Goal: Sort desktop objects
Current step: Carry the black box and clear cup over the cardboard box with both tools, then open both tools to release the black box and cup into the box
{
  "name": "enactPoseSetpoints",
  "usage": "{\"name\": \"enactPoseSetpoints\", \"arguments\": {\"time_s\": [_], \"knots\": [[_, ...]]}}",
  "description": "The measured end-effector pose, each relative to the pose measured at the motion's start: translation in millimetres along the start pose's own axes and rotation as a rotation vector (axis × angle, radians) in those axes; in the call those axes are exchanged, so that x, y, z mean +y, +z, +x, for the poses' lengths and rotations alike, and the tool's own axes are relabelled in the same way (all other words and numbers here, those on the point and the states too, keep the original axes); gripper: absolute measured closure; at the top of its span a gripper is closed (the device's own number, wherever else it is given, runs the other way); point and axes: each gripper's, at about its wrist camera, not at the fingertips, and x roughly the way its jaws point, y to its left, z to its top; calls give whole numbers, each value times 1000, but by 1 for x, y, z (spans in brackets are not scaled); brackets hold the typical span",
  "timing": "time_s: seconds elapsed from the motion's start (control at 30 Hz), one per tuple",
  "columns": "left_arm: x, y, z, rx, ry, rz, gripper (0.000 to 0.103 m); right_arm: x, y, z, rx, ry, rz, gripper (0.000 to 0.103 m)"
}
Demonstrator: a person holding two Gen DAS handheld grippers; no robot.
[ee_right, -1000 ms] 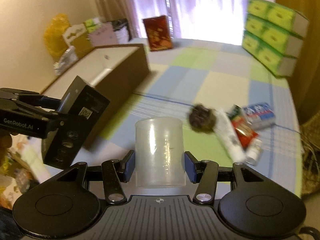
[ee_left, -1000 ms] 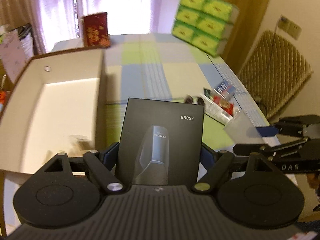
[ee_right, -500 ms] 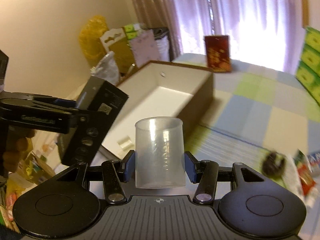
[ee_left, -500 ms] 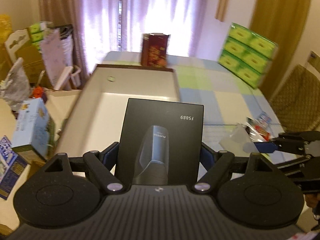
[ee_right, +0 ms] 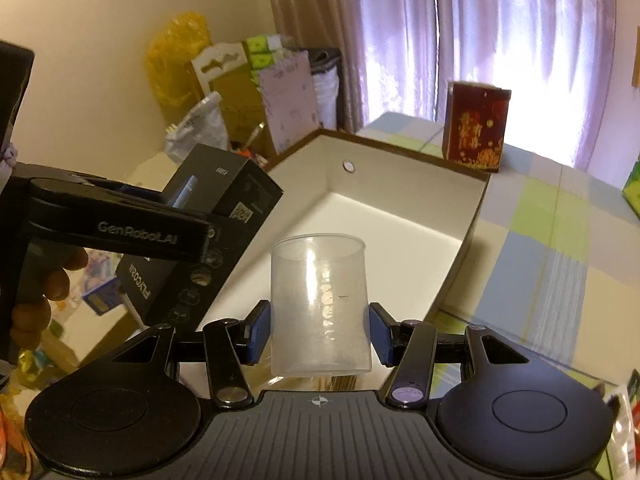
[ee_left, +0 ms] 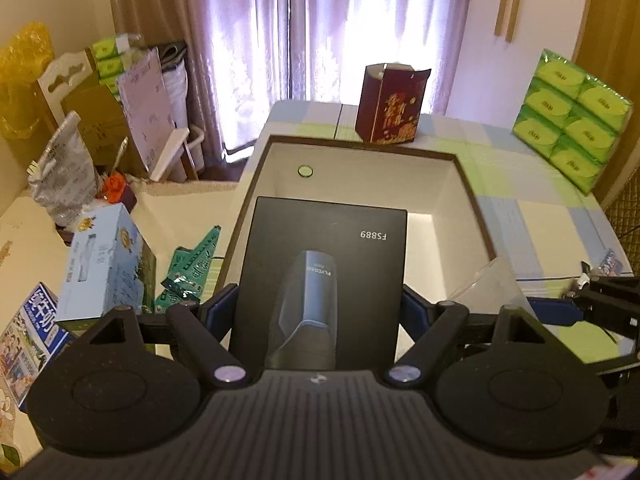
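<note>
My left gripper [ee_left: 320,312] is shut on a black product box [ee_left: 324,276] marked FS889, held over the near end of a large open storage box [ee_left: 464,184] with a brown rim and white inside. In the right wrist view the same black box [ee_right: 208,232] hangs at the left in the left gripper [ee_right: 188,220], with a hand behind it. My right gripper [ee_right: 318,334] is shut on a clear plastic cup [ee_right: 320,304], upright, above the near edge of the storage box [ee_right: 472,224]. The cup [ee_left: 484,288] shows at the right in the left wrist view.
A dark red carton [ee_left: 390,106] stands behind the storage box on the checked tablecloth [ee_left: 532,208]. Green tissue packs [ee_left: 572,120] are stacked at the far right. Left of the table, on the floor, lie a blue tissue box [ee_left: 104,260], a green packet [ee_left: 192,264] and bags.
Both grippers have swung left from the small items on the tablecloth, so the storage box now lies straight ahead. Each keeps its hold: black box in the left, cup in the right.
</note>
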Motion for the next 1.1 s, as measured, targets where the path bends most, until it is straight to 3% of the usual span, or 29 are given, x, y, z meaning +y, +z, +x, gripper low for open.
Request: {"name": "enactPoseSetpoints", "arguments": {"time_s": [0.3,0.7,1.1], "knots": [[8,0,58,100,6,32,24,-5,11,47,70,-54,-21,54],[8,-7,97,190,2,66,23,-11,9,78,134,-65,-28,54],[10,0,92,171,3,74,23,-10,9,88,145,-81,-38,54]]}}
